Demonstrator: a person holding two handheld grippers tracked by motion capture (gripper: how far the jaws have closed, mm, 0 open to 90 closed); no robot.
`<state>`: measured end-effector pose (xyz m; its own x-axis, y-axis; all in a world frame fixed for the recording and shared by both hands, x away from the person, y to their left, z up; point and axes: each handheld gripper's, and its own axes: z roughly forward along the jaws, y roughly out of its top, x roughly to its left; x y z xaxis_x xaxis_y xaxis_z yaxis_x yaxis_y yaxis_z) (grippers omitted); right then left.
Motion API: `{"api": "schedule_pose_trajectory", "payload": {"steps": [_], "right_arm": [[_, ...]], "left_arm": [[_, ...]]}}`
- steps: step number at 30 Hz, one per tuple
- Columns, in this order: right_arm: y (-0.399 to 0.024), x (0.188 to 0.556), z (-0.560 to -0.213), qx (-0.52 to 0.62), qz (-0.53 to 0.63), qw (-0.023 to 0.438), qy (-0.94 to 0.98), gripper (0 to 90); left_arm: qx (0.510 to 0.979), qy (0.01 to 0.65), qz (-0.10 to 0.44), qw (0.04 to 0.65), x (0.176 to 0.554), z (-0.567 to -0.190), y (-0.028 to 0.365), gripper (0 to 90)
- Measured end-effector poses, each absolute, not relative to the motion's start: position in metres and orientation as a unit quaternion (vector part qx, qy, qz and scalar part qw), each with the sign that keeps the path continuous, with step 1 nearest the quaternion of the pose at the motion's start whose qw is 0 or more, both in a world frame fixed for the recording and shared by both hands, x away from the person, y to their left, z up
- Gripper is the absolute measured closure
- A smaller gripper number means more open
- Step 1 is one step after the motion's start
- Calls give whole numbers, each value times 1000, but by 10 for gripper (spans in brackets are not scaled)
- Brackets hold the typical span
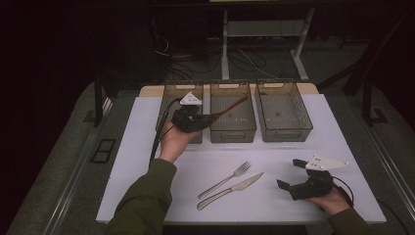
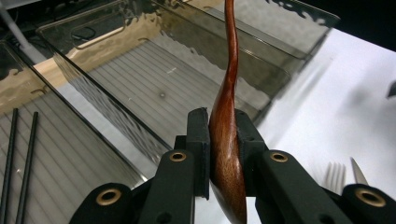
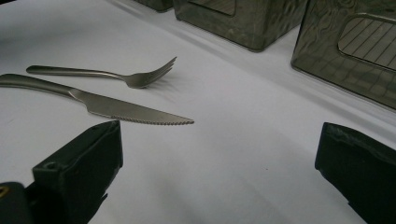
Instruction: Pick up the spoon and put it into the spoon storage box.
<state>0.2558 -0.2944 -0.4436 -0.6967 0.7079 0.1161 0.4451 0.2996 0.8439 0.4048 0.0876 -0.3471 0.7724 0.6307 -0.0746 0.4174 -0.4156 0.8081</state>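
The left gripper (image 2: 223,140) has its fingers (image 2: 198,140) closed tight on the bowl of a wooden spoon (image 2: 227,116), whose handle runs out ahead of them over the middle bin (image 1: 233,113). Two black chopsticks (image 2: 18,158) lie in the bin to their left. The right gripper (image 3: 219,168) rests on the white desk (image 1: 147,147), fingers spread wide and holding nothing; a knife (image 3: 116,109) and fork (image 3: 126,75) lie just ahead of its left finger.
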Motion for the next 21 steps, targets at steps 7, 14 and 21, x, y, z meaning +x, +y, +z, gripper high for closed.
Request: {"api": "schedule_pose_trajectory", "payload": {"steps": [7,14,21], "right_arm": [[-295,256,-443,362,468,140,794,2],[-295,256,-443,362,469,140,793,2],[-296,256,-443,363,472,140,791,2]], "left_arm": [[833,336,127,421,426,-351,70,791],[837,353,128,397,443,-360,54,791],[841,367,118,381,451,-369,46,789]]}}
